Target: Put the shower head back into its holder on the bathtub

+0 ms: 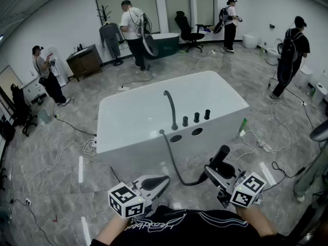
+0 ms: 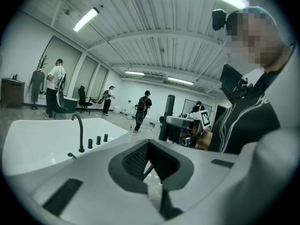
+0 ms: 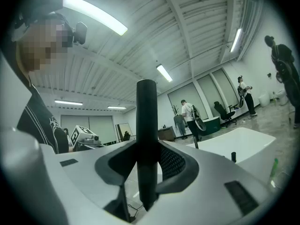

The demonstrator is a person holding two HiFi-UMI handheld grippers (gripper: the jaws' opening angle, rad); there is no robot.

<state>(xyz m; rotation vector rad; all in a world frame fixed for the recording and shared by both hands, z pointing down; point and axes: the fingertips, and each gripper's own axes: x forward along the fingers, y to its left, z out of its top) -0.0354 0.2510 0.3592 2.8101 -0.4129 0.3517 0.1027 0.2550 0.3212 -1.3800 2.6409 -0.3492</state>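
Observation:
A white bathtub stands ahead, with a curved black faucet, three black knobs and two dark holes on its near rim. A black hose runs from that rim down to the black stick-shaped shower head. My right gripper is shut on the shower head, which stands upright between its jaws, short of the tub's near wall. My left gripper is shut and empty, low on the left. In the left gripper view the shower head shows to the right of the tub.
Cables trail over the tiled floor around the tub. A green bottle stands at the tub's right corner. Several people stand around the room; a dark tub, an office chair and a cabinet are at the back.

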